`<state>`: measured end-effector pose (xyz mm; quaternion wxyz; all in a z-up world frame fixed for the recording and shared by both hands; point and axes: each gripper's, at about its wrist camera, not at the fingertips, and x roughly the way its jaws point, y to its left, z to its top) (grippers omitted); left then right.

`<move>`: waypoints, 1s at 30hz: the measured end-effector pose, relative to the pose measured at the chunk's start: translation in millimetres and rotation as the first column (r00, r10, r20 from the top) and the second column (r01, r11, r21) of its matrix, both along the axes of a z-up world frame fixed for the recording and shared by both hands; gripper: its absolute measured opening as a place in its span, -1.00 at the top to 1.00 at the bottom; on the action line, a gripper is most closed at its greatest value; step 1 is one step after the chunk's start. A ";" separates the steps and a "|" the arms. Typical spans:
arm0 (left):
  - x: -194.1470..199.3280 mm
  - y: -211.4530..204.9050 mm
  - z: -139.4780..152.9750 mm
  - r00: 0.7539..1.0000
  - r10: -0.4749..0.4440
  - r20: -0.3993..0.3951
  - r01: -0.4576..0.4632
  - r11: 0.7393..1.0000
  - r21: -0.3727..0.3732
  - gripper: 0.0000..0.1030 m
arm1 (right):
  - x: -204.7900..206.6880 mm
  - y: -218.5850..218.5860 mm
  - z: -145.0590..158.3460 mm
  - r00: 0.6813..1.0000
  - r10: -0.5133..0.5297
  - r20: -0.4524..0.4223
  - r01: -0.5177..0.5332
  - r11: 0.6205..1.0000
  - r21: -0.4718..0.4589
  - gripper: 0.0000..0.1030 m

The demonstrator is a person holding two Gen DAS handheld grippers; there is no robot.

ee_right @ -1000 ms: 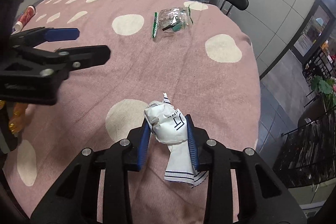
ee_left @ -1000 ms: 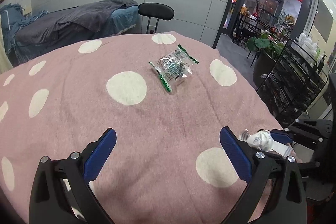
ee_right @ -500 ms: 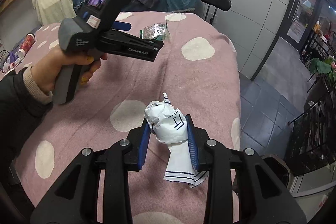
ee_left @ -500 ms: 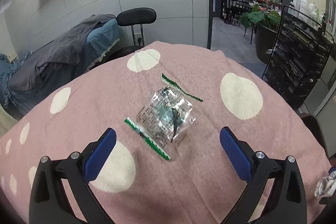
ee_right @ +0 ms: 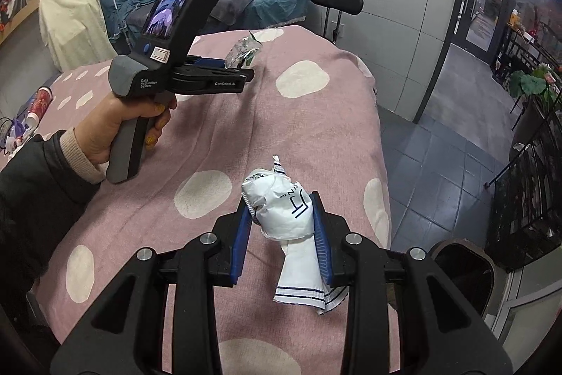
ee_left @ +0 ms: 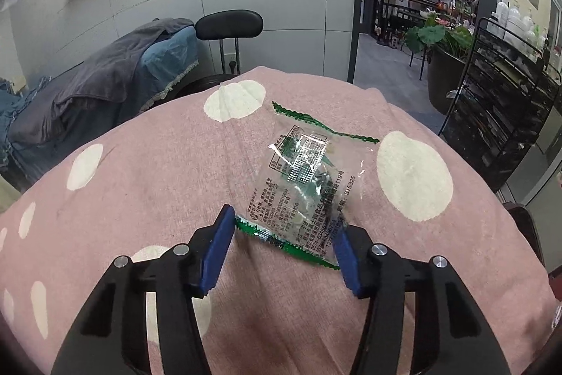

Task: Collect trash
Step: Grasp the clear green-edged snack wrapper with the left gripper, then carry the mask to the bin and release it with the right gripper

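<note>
- Trash still to collect: a clear crinkled plastic snack wrapper with green serrated edges (ee_left: 302, 185), lying on the pink cloth-covered table with white polka dots (ee_left: 140, 199), at its far end.
- Left hand-held gripper (ee_left: 282, 241) brackets the wrapper's near edge, jaws narrowed around it; whether the blue pads already pinch it is hard to tell.
- Right hand-held gripper (ee_right: 281, 227) is clamped on a crumpled white paper wrapper with navy stripes (ee_right: 284, 213), above the table's near corner.
- Next move, likely: finish squeezing the wrapper, then lift it.
- A dark round bin (ee_right: 463, 269), possibly, sits on the floor beside that corner; its contents are not visible.
</note>
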<state>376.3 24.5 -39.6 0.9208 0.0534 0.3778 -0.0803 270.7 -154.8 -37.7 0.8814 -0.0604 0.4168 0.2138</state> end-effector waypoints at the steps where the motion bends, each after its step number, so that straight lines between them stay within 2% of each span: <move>1: -3.2 0.1 2.0 1.000 0.005 0.005 -0.005 1.000 -0.010 -0.02 | -1.4 -0.6 -0.2 1.000 -0.003 0.001 0.003 1.000 0.002 0.36; 5: -21.2 0.1 12.0 0.999 0.030 0.011 -0.029 0.997 -0.071 -0.02 | -4.6 -6.4 -0.3 1.000 -0.021 0.006 0.021 1.000 0.020 0.36; 9: -54.3 -8.6 25.6 0.999 0.028 0.046 -0.023 0.995 -0.101 -0.02 | -11.5 -17.1 -1.5 0.999 -0.051 0.009 0.050 0.998 0.040 0.35; 16: -112.5 -32.3 44.2 0.995 -0.012 0.103 0.028 0.987 -0.158 -0.02 | -27.9 -39.8 -2.6 0.994 -0.111 0.025 0.108 0.991 0.082 0.35; 19: -127.5 -43.1 46.9 0.994 -0.042 0.100 0.061 0.978 -0.200 -0.02 | -35.8 -51.2 -1.9 0.989 -0.144 0.037 0.139 0.985 0.098 0.35; 30: -167.8 -86.3 53.4 0.981 -0.126 0.145 0.154 0.968 -0.199 -0.02 | -57.3 -104.6 -10.8 0.961 -0.271 0.047 0.262 0.955 0.140 0.35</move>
